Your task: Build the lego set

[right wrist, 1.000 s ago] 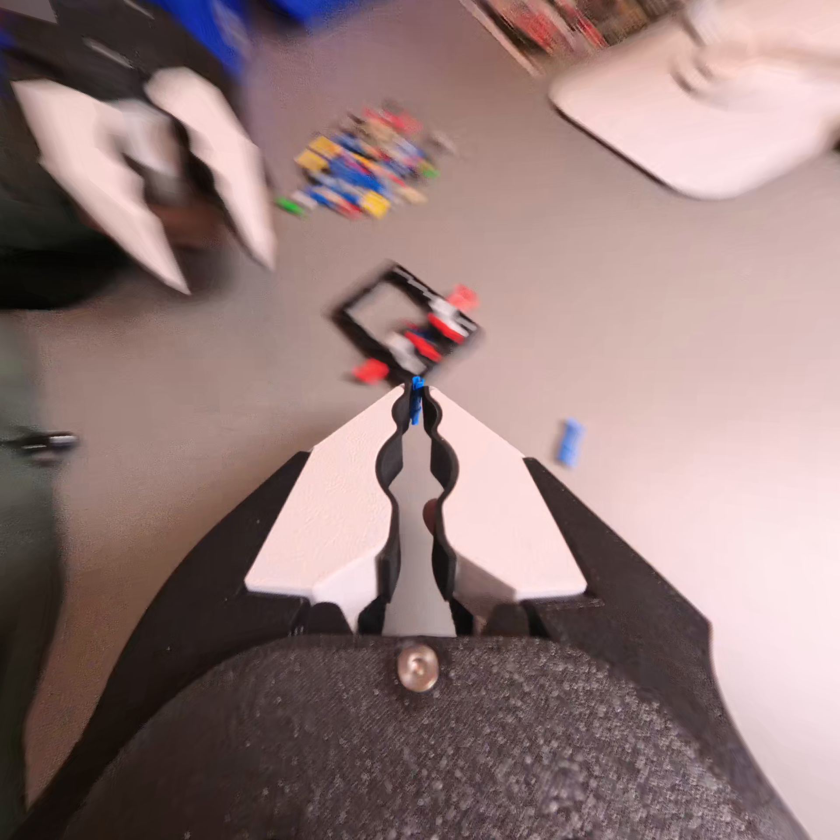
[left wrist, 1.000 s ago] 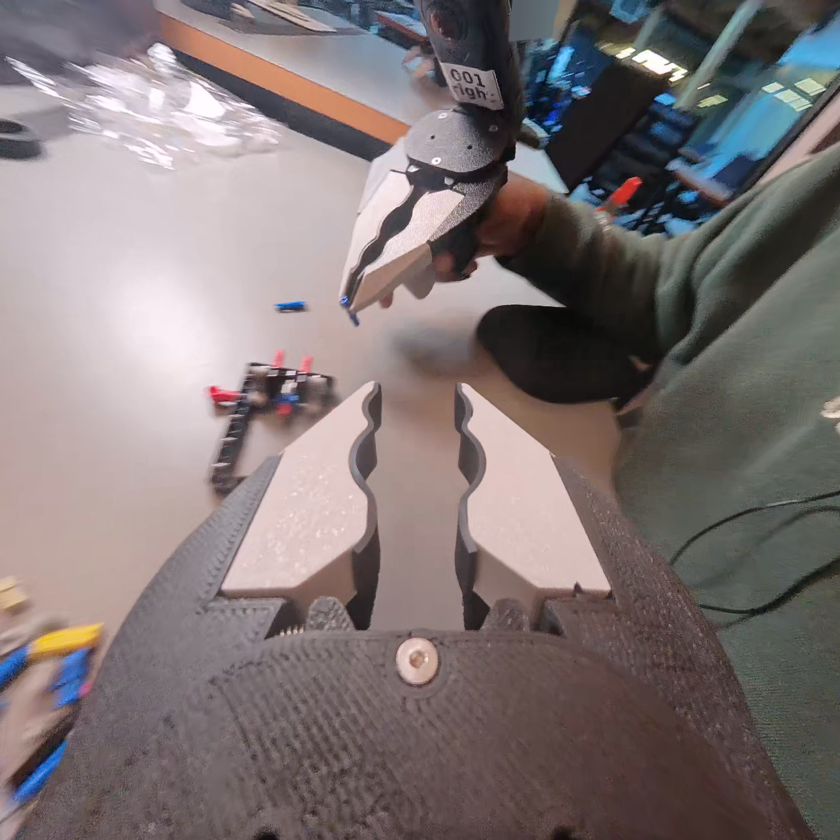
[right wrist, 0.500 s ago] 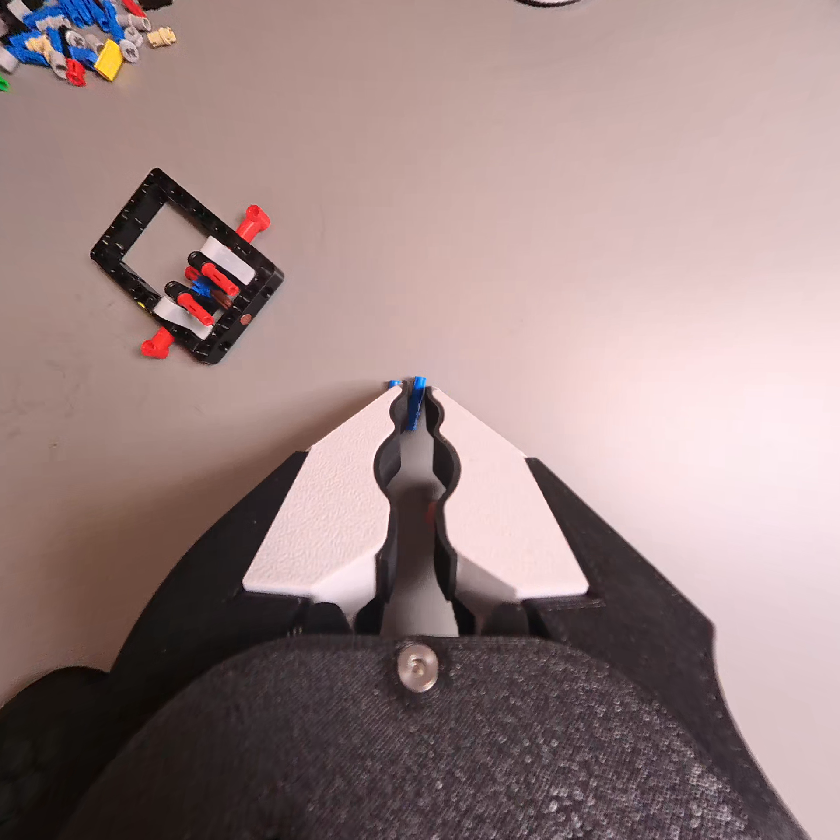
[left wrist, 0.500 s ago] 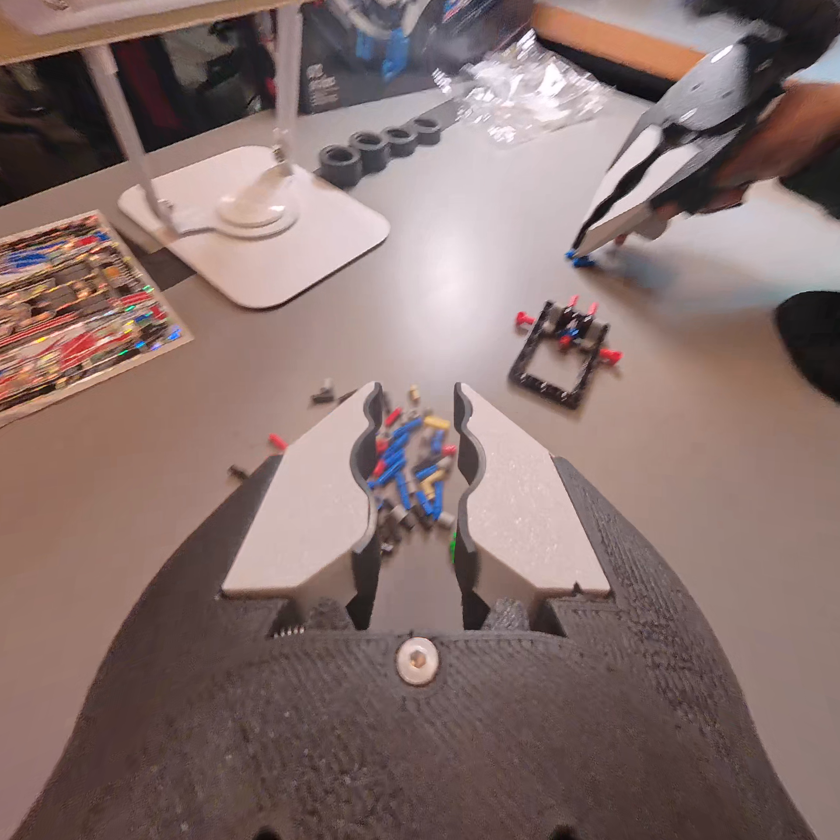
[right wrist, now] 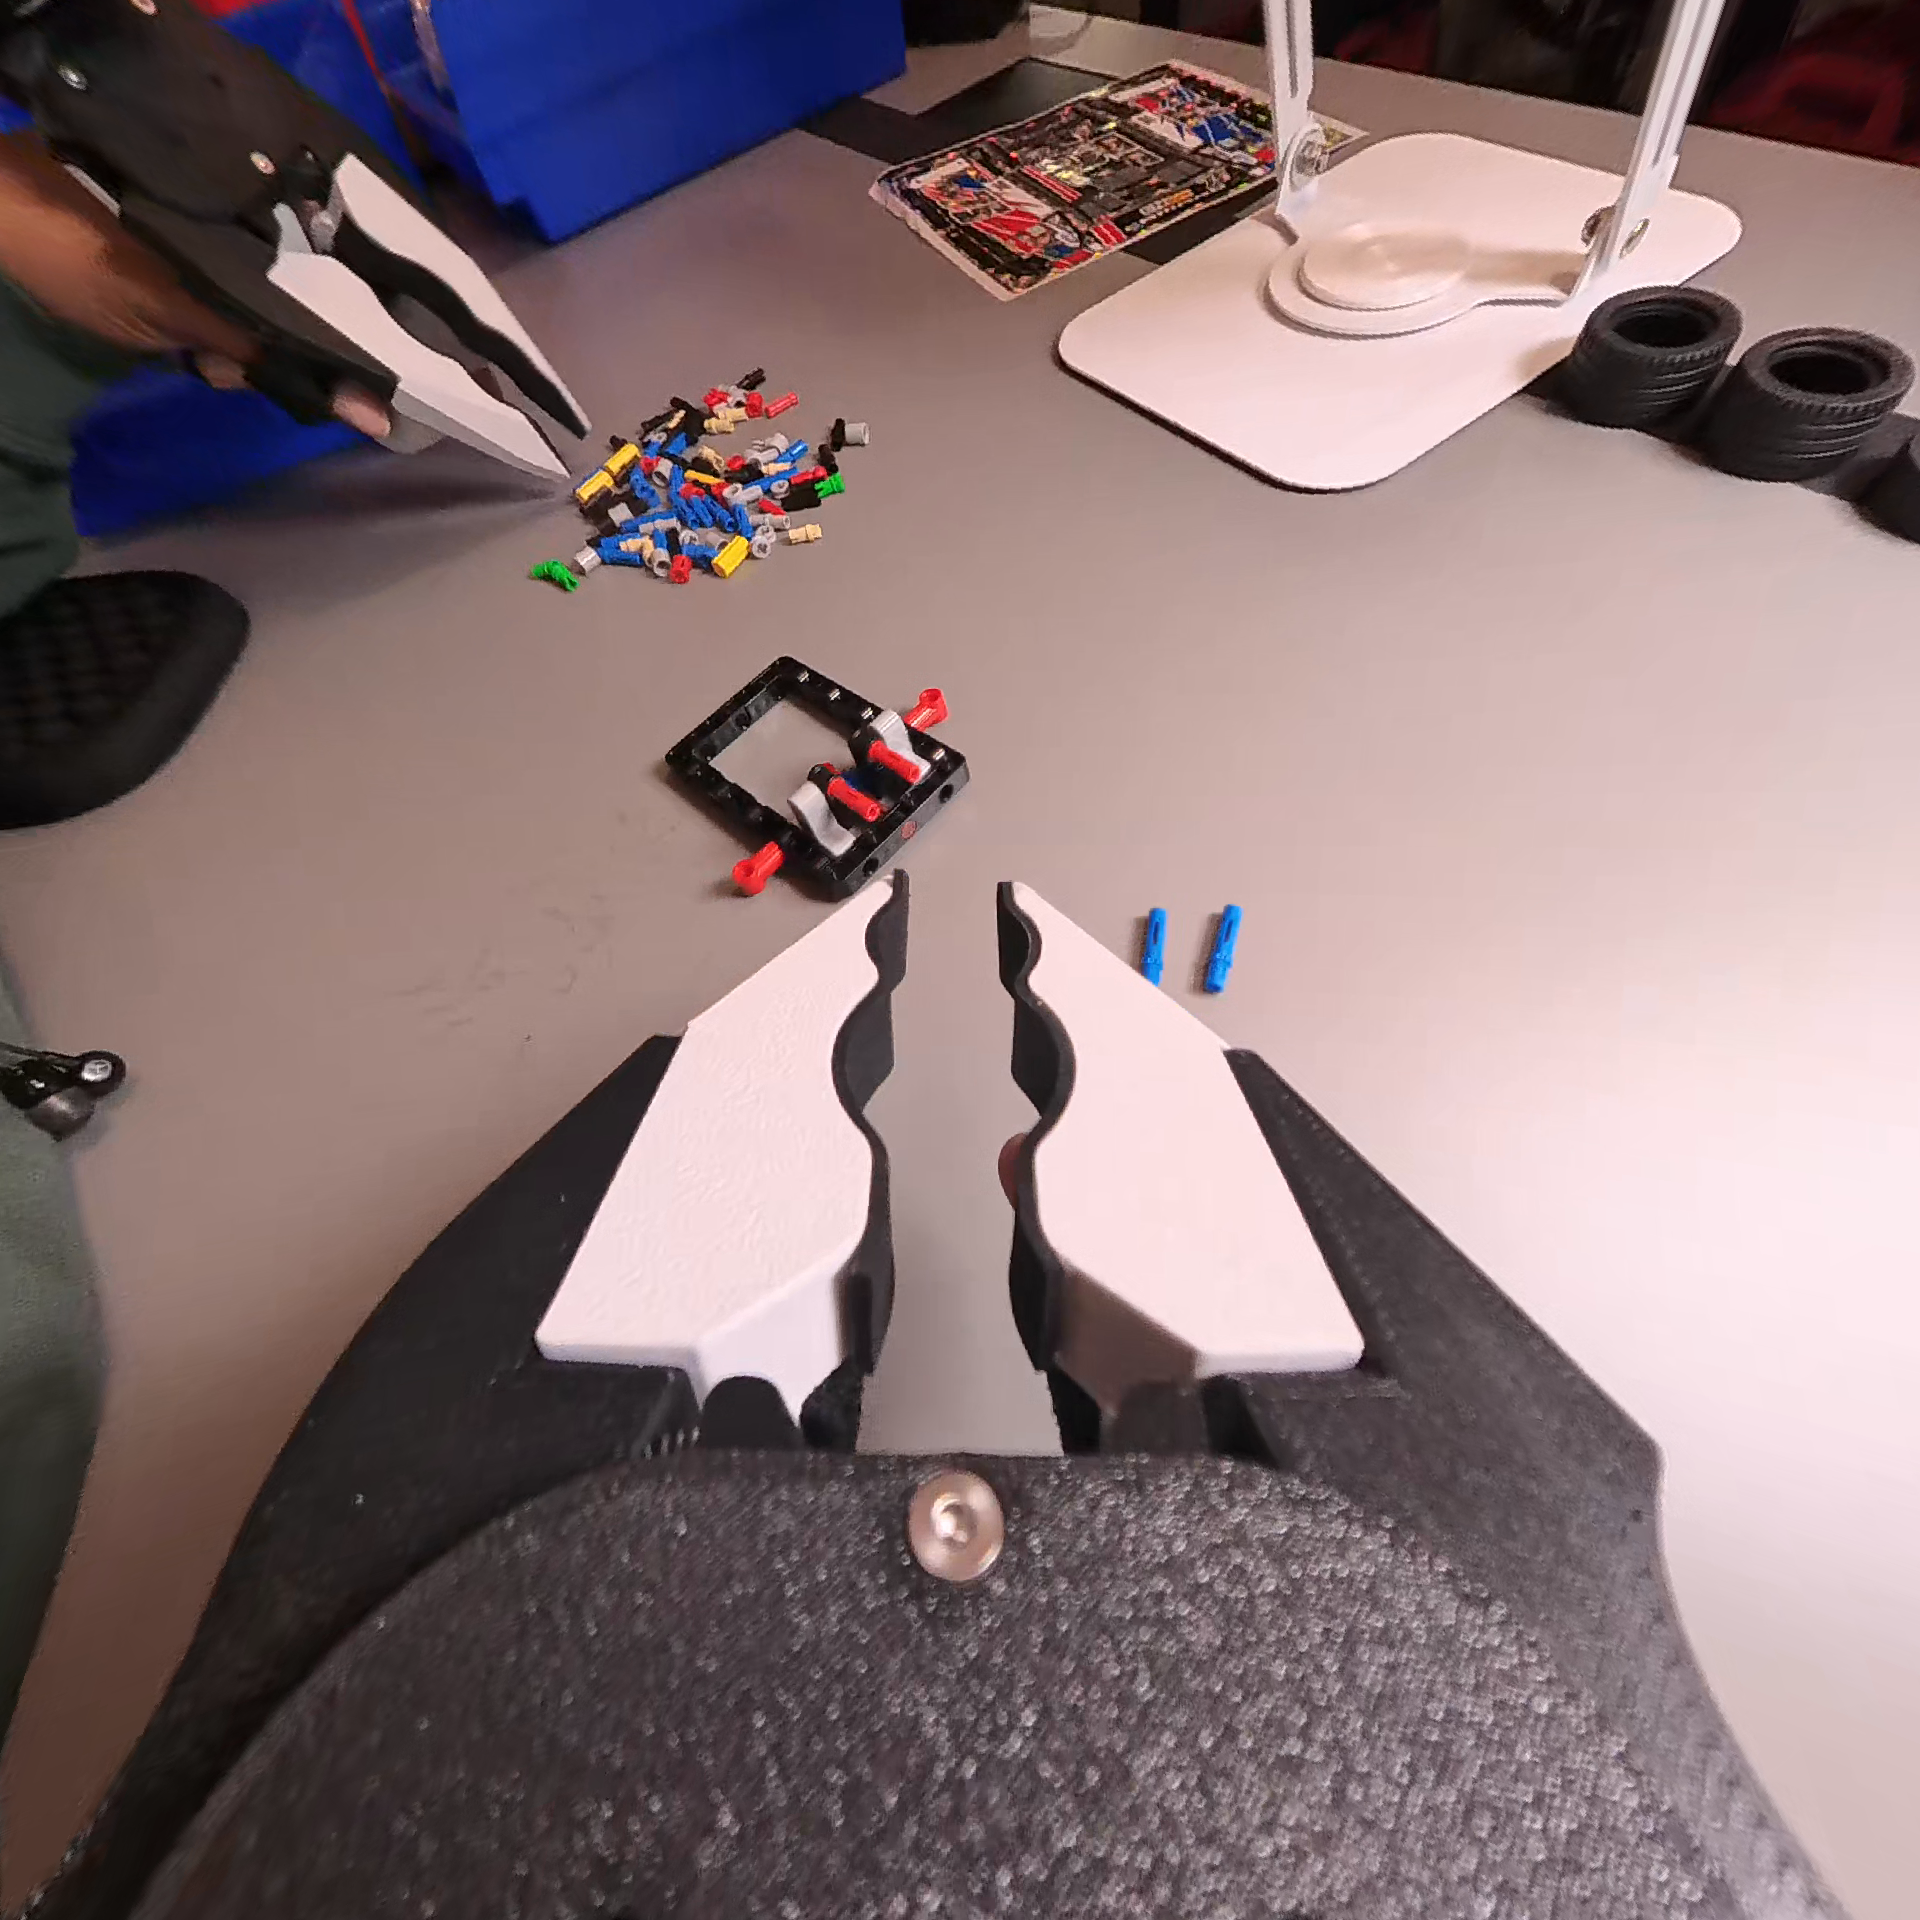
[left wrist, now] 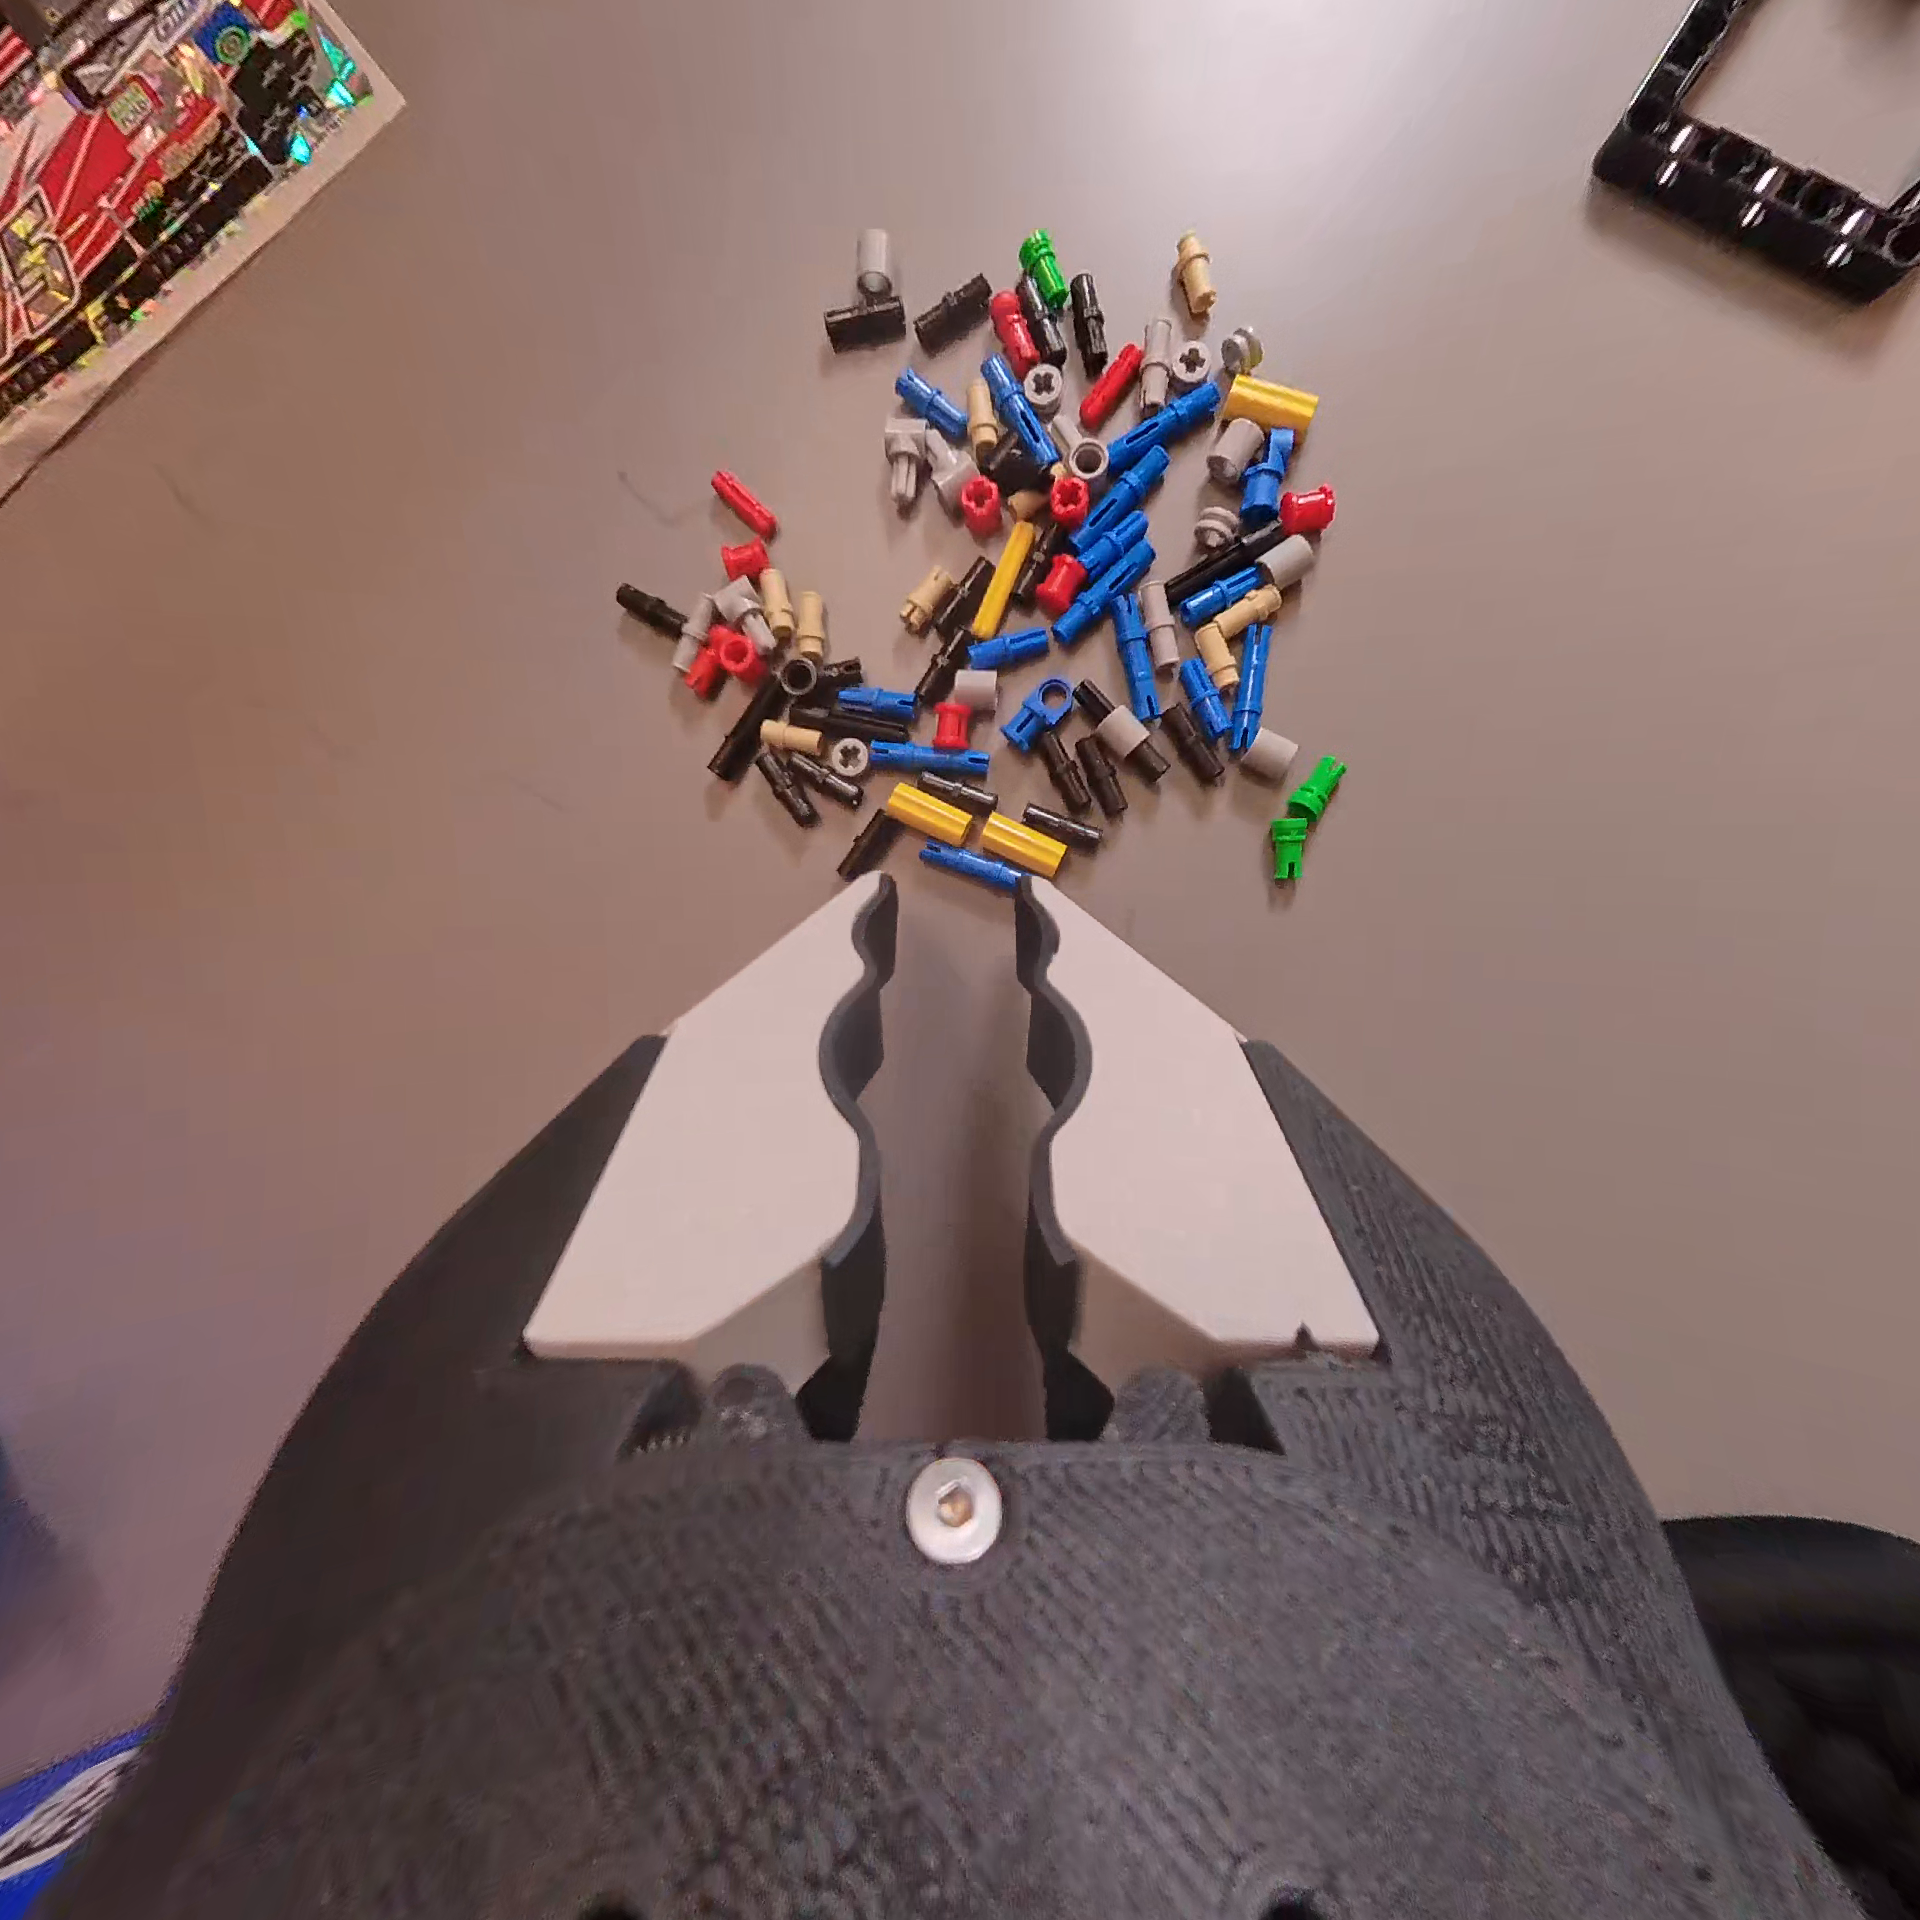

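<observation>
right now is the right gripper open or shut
Open: the right gripper has a clear gap between its fingertips, and nothing sits between them.

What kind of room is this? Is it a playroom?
More likely a workroom or lab. A grey table holds a white stand, a blue bin and a pile of small pieces, not toys scattered about.

Black frame, two blue pins

Counted on the grey table:
Two loose blue plastic pins, one black rectangular beam frame, two black rubber tyres, two green connector pegs.
</observation>
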